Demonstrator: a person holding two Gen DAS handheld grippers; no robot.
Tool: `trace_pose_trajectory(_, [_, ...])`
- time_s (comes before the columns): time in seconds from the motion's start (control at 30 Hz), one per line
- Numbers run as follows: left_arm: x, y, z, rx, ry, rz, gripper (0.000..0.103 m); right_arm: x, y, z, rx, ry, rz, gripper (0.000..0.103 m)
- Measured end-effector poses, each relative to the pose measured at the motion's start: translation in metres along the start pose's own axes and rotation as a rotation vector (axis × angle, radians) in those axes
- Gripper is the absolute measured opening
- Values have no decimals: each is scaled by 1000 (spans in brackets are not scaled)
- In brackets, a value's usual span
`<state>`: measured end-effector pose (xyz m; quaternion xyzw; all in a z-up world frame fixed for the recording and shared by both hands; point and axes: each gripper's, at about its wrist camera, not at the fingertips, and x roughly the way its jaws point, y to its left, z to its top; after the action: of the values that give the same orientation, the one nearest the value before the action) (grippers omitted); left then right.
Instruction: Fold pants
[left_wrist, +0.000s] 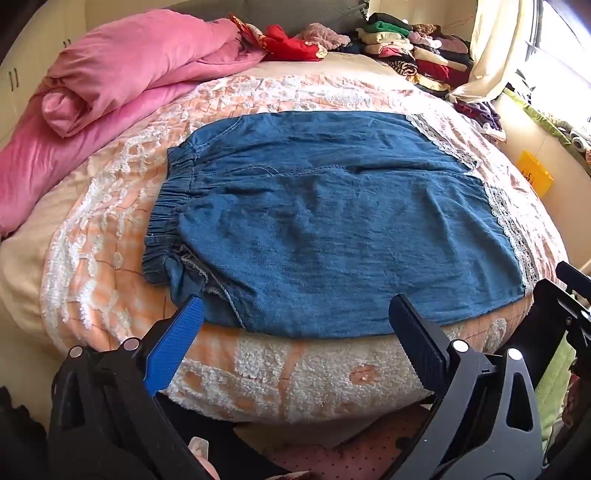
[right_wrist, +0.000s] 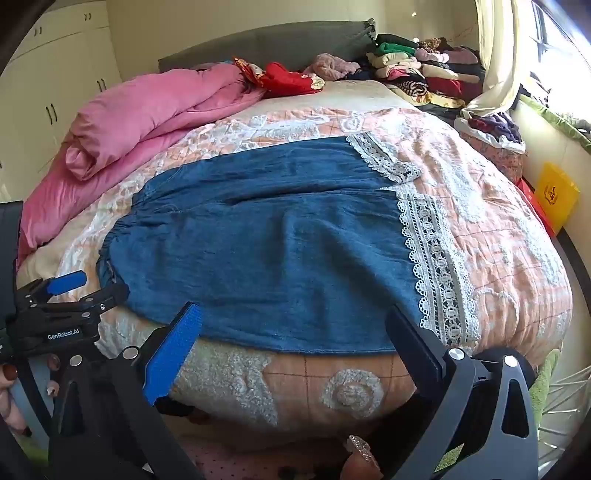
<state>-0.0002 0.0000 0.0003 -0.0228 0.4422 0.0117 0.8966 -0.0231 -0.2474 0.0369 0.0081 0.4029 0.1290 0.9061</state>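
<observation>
Blue denim pants (left_wrist: 325, 221) lie spread flat across the bed (left_wrist: 258, 373), on a peach-and-white quilt; elastic waistband to the left, lace-trimmed leg hems (right_wrist: 436, 266) to the right, near edge just short of the bed's front edge. Left hand-held gripper (left_wrist: 295, 314): jaws fully apart, nothing between them, hovering over the pants' near edge, angled downward. Right hand-held gripper (right_wrist: 291, 321): likewise wide open and empty, near the hem side. Pink duvet (left_wrist: 122, 74) bunched at far left; stacked clothes (left_wrist: 413, 51) at the far right corner.
</observation>
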Motion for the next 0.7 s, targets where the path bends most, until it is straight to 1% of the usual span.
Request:
trace_pose_trajectory(0.13, [0, -1, 0, 6, 4, 4, 94, 1, 5, 4, -8, 10, 1, 99])
trace_pose_trajectory(0.2, [0, -1, 0, 8, 7, 6, 94, 0, 4, 3, -11, 2, 2, 99])
trace_pose_trajectory(0.23, [1, -2, 0, 9, 9, 7, 94, -2, 0, -1, -6, -16, 8, 99])
trace_pose_trajectory(0.27, [1, -3, 0, 10, 11, 6, 94, -1, 2, -1, -10, -8, -2, 99])
trace_pose_trajectory(0.3, [-2, 0, 0, -1, -4, -6, 94, -1, 3, -1, -12, -10, -3, 99])
trace_pose_trajectory(0.7, [-3, -2, -1, -4, -2, -8, 94, -4, 7, -2, -26, -16, -13, 99])
